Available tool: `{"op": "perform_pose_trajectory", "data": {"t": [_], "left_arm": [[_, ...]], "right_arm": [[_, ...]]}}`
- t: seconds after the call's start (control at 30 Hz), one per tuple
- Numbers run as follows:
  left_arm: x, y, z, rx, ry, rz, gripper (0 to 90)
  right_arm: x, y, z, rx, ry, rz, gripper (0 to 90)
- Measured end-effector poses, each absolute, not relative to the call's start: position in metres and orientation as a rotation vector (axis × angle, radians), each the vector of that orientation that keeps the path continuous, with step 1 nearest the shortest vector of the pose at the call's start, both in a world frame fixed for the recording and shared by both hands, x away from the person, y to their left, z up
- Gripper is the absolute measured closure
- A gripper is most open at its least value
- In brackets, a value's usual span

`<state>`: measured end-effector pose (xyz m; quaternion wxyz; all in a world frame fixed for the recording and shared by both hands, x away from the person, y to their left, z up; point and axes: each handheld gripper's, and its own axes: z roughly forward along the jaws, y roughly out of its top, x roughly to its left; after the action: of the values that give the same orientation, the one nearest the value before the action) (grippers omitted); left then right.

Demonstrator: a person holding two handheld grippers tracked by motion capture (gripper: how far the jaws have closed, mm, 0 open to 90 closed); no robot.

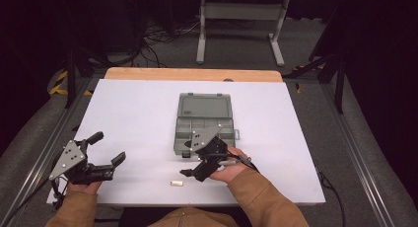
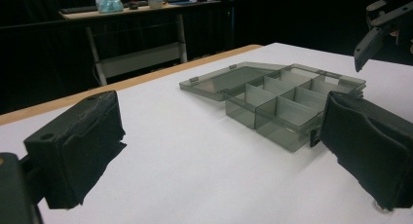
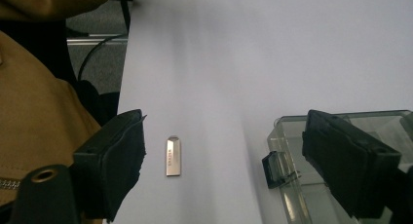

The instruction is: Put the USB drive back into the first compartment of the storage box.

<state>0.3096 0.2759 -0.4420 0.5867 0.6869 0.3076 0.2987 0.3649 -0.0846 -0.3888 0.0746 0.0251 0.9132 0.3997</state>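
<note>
A grey see-through compartment box (image 1: 204, 126) lies open in the middle of the white table, its lid (image 1: 204, 107) folded flat away from me and its cells looking empty. A small silver USB stick (image 1: 176, 183) lies near the front edge. My right gripper (image 1: 190, 159) is open just in front of the box, above the table. In the right gripper view the stick (image 3: 173, 156) lies between the jaws and the box (image 3: 287, 131) sits by the right jaw. My left gripper (image 1: 107, 148) is open at the front left, facing the box (image 2: 282, 95), with nothing in it.
The white board (image 1: 138, 113) rests on a wooden table whose edge (image 1: 192, 74) shows at the back. Behind it on the floor stand a grey metal frame (image 1: 241, 19) and loose cables (image 1: 157, 37). The right gripper (image 2: 384, 24) hangs at the top right of the left gripper view.
</note>
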Motion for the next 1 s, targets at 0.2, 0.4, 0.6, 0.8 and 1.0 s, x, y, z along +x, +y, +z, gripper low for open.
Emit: {"op": "perform_pose_trajectory", "data": {"t": [0.2,0.4,0.6,0.8,1.0], "left_arm": [[0.309,0.276,-0.442,1.597,0.717,0.702,3.3],[0.309,0.276,-0.442,1.596,0.719,0.699,3.5],[0.309,0.277,-0.442,1.594,0.721,0.699,3.6],[0.309,0.277,-0.442,1.594,0.722,0.698,3.6],[0.309,0.277,-0.442,1.596,0.722,0.696,3.6]], "right_arm": [[0.366,-0.078,-0.389,0.048,2.818,1.093,18.5],[0.364,-0.074,-0.389,0.053,2.871,1.015,19.3],[0.361,-0.067,-0.394,0.048,2.914,0.946,20.1],[0.359,-0.059,-0.399,0.029,2.96,0.875,21.5],[0.358,-0.053,-0.404,0.008,3.004,0.802,24.3]]}}
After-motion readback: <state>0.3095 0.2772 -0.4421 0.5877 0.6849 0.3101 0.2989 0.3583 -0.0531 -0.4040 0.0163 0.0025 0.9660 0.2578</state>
